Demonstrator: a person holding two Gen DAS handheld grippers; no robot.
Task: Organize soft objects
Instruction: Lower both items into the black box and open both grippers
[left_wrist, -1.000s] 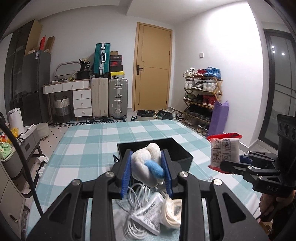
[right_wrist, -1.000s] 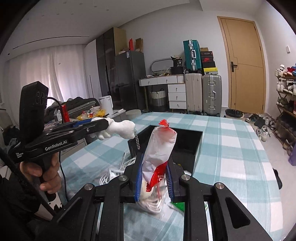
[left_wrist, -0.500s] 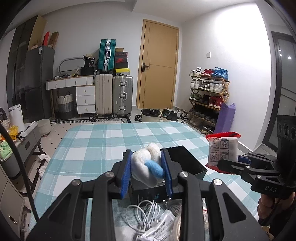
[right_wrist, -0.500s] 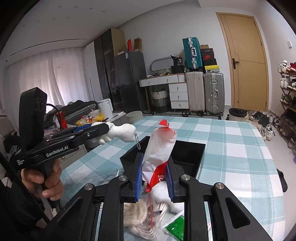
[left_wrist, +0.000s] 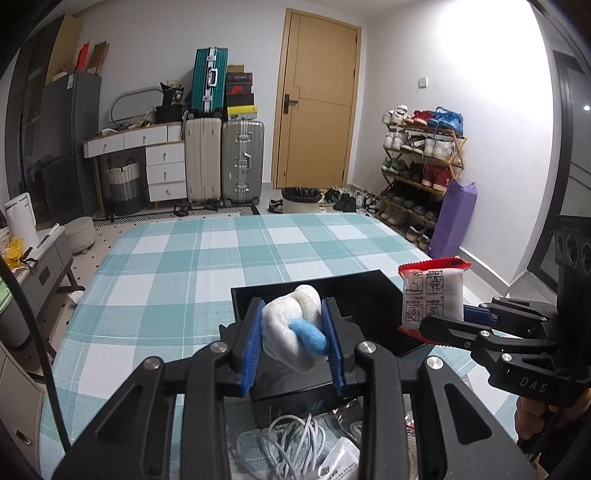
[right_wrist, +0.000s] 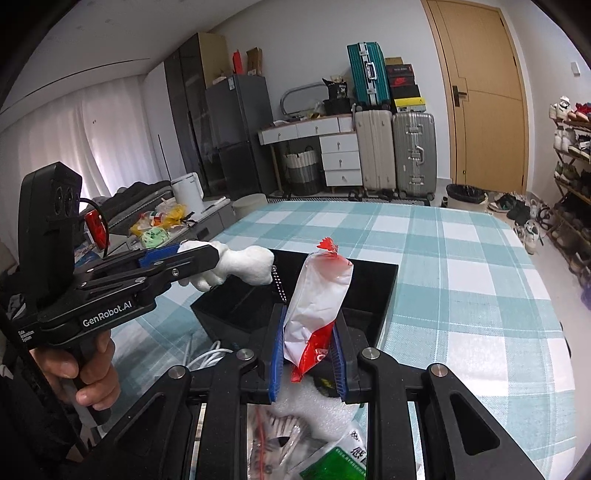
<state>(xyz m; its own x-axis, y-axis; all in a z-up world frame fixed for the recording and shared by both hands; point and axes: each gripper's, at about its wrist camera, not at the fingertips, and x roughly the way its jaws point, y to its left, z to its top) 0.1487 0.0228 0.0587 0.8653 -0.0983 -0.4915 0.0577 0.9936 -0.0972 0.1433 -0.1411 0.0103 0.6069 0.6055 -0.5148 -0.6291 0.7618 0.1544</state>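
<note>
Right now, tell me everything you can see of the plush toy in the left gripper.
The plush toy is small, white and fuzzy, with a blue felt-like lobe at its front. A short metal bead chain hangs from its far end, like a keychain's. The left gripper is shut on it, blue pads pressing both sides, squeezing it slightly. It is held in the air at the near edge of the open black box, touching nothing else.

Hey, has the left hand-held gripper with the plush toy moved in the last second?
Yes. The left hand-held gripper with the plush toy has drawn back: the black box and cables show farther forward than before.
</note>
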